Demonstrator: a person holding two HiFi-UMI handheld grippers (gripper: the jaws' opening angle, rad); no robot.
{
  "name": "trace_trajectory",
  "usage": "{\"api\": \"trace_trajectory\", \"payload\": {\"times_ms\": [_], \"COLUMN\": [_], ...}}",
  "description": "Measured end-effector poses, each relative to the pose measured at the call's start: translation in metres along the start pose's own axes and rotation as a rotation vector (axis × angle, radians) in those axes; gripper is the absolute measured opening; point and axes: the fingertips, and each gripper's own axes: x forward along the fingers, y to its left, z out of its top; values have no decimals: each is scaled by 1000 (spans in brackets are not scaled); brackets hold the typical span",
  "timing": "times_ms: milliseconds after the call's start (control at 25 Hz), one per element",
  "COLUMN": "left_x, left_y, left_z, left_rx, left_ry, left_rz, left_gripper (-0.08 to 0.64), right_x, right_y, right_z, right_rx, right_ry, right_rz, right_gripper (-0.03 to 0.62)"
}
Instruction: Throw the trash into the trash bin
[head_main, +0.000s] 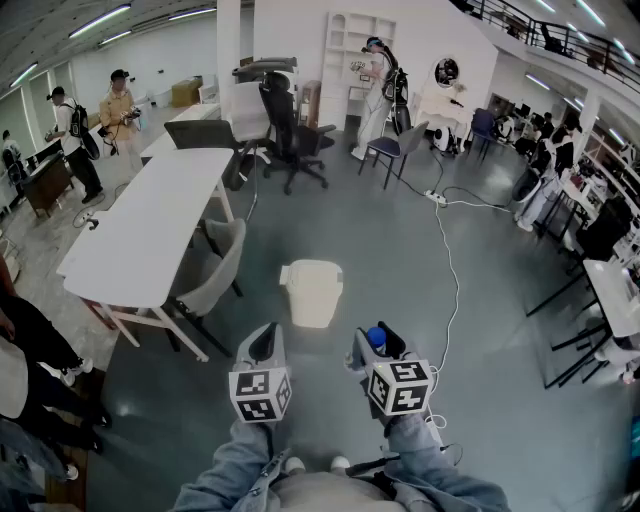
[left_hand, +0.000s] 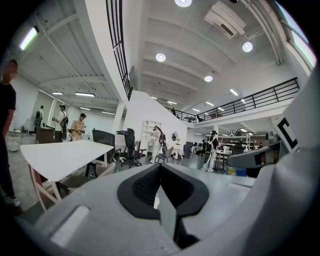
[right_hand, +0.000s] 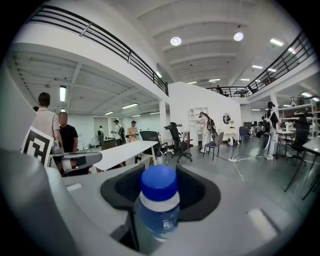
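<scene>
A white trash bin (head_main: 312, 292) with its lid on stands on the grey floor ahead of me. My right gripper (head_main: 378, 346) is held a little short of it and to its right, shut on a clear plastic bottle with a blue cap (head_main: 375, 338). In the right gripper view the bottle (right_hand: 159, 202) stands upright between the jaws of the right gripper (right_hand: 160, 192), cap uppermost. My left gripper (head_main: 266, 344) hovers beside it, short of the bin and to its left. In the left gripper view the left gripper (left_hand: 162, 189) has its jaws together and holds nothing.
A long white table (head_main: 150, 225) with a grey chair (head_main: 215, 270) tucked at it runs along the left. A black office chair (head_main: 290, 130) stands farther back. A cable (head_main: 450, 270) trails over the floor at the right, near desks (head_main: 610, 290). People stand at the left and back.
</scene>
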Motion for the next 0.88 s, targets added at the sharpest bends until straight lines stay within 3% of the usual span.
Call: {"api": "trace_trajectory", "payload": {"times_ms": [320,880], "left_x": [-4,10], "left_y": [9,30], "left_z": [-9,-26], "left_rx": [-10,-44], "left_ry": [12,37], "left_rz": [-7,-38], "left_gripper": [9,9], "right_x": [4,14], "right_y": [3,-2], "right_z": [-10,-20], "right_rx": [59,62], "right_ry": [3,26], "right_rz": [-3,-87], "right_gripper": [198,198]}}
